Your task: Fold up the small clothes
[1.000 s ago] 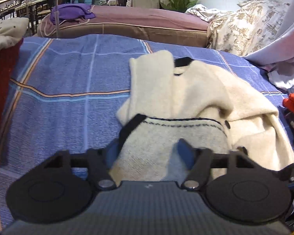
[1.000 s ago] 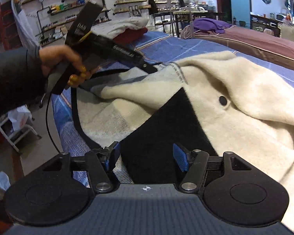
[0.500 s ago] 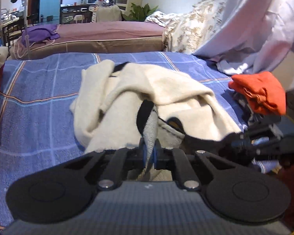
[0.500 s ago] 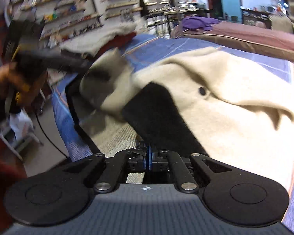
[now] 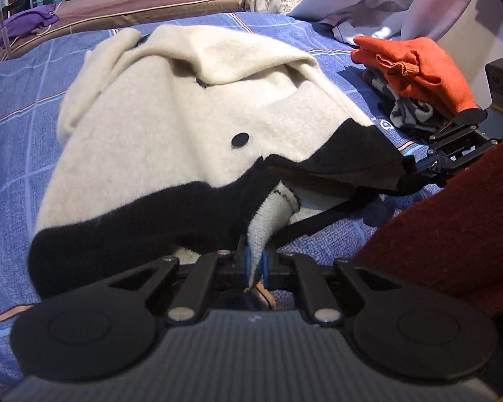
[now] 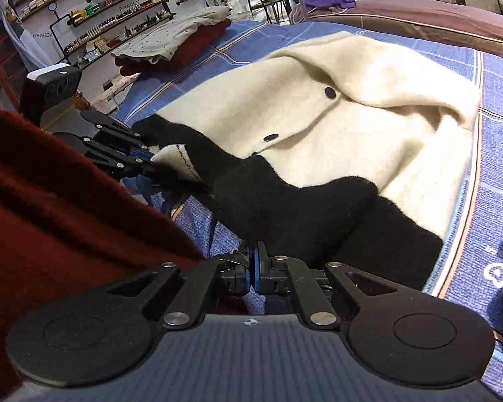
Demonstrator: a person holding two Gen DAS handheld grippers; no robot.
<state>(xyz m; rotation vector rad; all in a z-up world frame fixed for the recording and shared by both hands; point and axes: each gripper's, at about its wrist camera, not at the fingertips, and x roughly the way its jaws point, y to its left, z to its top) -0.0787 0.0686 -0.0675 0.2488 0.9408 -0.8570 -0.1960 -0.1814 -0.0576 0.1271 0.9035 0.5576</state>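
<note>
The cream cardigan (image 5: pixel 171 107) was spread on the blue checked bedspread (image 5: pixel 13 140), its black hem lifted at 6 o'clock. The left gripper (image 5: pixel 256 261) was clamped on a ribbed hem corner; the right gripper (image 6: pixel 253 269) was pinched together, apparently on the black hem edge, though little cloth showed between the pads. Both corners were likely held so the hem could be carried over toward 12 o'clock. An orange garment (image 5: pixel 415 63) lay at 2 o'clock.

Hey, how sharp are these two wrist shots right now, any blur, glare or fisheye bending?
Left wrist view: sharp; the cream cardigan and orange garment are crisp, bedspread lines bow from fisheye. Right wrist view: also sharp, no motion blur; shelves curve toward the edge. No strong glare in either.
</note>
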